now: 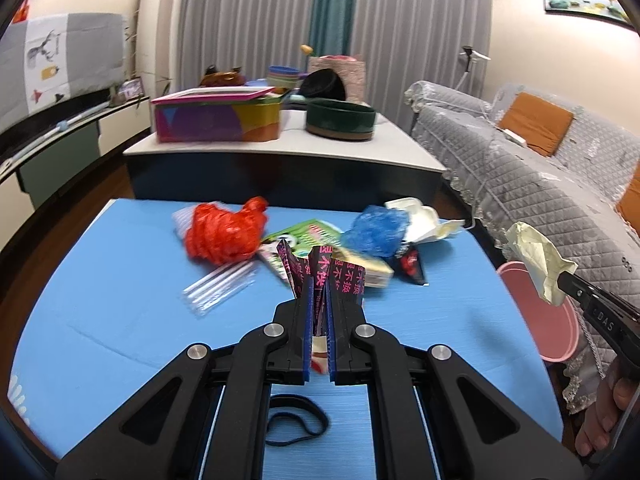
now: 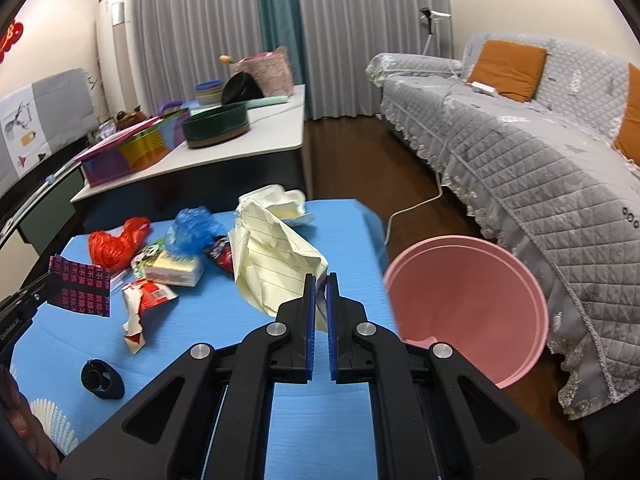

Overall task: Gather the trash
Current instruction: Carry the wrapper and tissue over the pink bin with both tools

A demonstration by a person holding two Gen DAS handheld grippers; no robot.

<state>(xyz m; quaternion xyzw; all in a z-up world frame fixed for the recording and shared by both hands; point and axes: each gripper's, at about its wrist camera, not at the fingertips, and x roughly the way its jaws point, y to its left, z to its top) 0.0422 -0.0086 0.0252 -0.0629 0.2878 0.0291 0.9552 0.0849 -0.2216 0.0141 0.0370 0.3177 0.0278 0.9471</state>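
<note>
My left gripper [image 1: 319, 286] is shut on a dark wrapper with pink characters [image 1: 320, 270], held above the blue table [image 1: 120, 300]. The wrapper also shows in the right wrist view [image 2: 80, 288]. My right gripper [image 2: 320, 280] is shut on a crumpled yellow lined paper [image 2: 276, 256], held near the table's right edge, left of the pink bin [image 2: 464, 304]. The same paper [image 1: 538, 262] and the bin [image 1: 556, 320] show at the right in the left wrist view. More trash lies on the table: a red bag [image 1: 224, 232], a blue bag [image 1: 380, 226], a white box [image 1: 424, 220] and clear straws [image 1: 220, 286].
A black rubber band [image 1: 296, 420] and a black ring-shaped piece [image 2: 100, 380] lie on the table's near part. A torn red-and-white wrapper [image 2: 144, 300] lies mid-table. A grey quilted sofa [image 2: 540, 160] stands right. A white table with boxes and bowls [image 1: 280, 148] stands behind.
</note>
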